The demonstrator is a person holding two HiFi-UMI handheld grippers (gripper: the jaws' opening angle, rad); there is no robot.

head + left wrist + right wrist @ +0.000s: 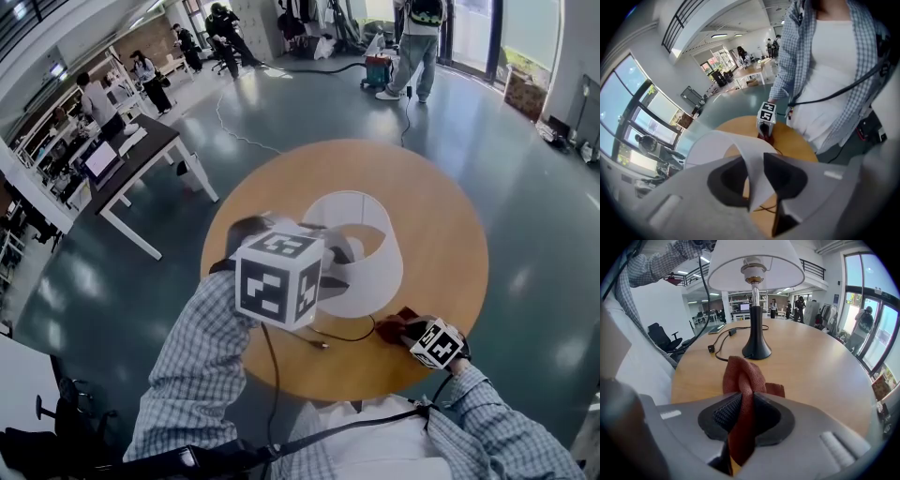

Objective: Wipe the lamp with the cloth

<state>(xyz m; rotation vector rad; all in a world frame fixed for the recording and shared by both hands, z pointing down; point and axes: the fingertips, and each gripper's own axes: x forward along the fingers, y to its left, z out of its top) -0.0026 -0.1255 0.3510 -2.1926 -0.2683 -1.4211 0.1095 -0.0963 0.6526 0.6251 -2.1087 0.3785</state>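
The lamp stands mid-table with its white shade (361, 248) over a chrome stem (754, 310) and a black base (757, 350). My left gripper (323, 272) reaches down onto the shade's near-left rim. In the left gripper view, the shade wall (752, 161) runs between the two dark pads (785, 178), which close on it, so my left gripper (754, 185) grips the rim. My right gripper (412, 333) rests low at the table's near right, shut on the red cloth (743, 378). The cloth (396, 325) bunches up out of the jaws, short of the lamp base.
The round wooden table (450, 234) carries the lamp's black cable (723, 341), which snakes towards the near edge (328, 336). A white desk with a laptop (103, 159) stands to the far left. People stand further off across the room.
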